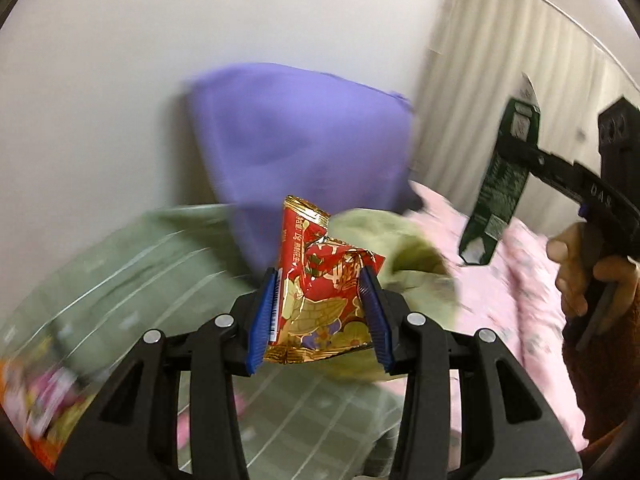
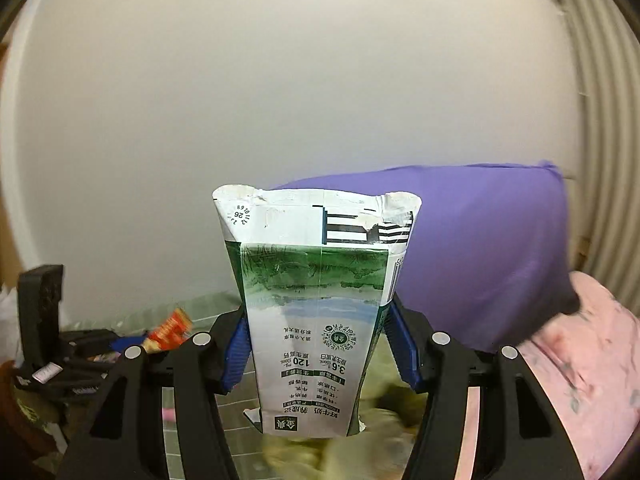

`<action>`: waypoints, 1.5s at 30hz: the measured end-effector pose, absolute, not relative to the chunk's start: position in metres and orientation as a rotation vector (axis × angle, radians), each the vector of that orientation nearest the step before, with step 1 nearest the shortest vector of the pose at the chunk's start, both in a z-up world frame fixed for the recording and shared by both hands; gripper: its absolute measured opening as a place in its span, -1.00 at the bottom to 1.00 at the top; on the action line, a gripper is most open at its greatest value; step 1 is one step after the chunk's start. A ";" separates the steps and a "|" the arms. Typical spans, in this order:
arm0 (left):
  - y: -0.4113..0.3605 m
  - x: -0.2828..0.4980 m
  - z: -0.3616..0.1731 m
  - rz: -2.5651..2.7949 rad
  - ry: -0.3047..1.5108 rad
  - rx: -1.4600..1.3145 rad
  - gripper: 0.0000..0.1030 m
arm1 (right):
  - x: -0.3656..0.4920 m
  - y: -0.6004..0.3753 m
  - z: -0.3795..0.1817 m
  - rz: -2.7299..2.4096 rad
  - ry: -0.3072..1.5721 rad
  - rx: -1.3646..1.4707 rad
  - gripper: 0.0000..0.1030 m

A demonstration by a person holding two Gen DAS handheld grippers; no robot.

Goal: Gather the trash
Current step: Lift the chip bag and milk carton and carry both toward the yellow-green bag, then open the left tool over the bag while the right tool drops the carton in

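My left gripper (image 1: 320,280) is shut on a crumpled red and gold snack wrapper (image 1: 320,304) and holds it above the bed. My right gripper (image 2: 320,320) is shut on a flattened green and white milk carton (image 2: 316,304), held upside down. In the left wrist view the carton (image 1: 500,184) and the right gripper (image 1: 516,144) show at the right, raised above the pink quilt. In the right wrist view the left gripper (image 2: 132,340) and its red wrapper (image 2: 168,332) show low at the left.
A purple pillow (image 1: 304,136) leans on the white wall (image 1: 120,80). A green checked sheet (image 1: 140,264) and crumpled green cloth (image 1: 400,256) cover the bed. A pink quilt (image 1: 500,292) lies at the right. Colourful packets (image 1: 44,396) sit blurred at lower left. Curtains (image 1: 500,60) hang at the right.
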State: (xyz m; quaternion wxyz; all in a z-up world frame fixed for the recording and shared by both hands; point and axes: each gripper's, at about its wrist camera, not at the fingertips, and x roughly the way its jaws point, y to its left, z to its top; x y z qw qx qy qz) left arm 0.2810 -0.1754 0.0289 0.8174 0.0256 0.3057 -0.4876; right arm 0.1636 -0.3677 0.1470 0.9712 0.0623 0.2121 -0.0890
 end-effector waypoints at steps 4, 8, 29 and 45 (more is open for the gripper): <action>-0.255 0.285 0.012 -1.233 0.770 0.142 -0.23 | 0.140 -0.401 0.139 -0.279 0.441 0.180 0.10; -0.317 0.297 -0.026 -1.206 0.893 0.283 -0.23 | 0.124 -0.422 0.123 -0.359 0.474 0.207 0.10; -0.290 0.317 -0.042 -1.080 0.838 0.365 -0.32 | 0.195 -0.448 0.052 -0.203 0.480 0.366 0.10; -0.299 0.334 -0.044 -1.161 0.924 0.291 -0.23 | 0.178 -0.436 -0.022 -0.241 0.650 0.406 0.10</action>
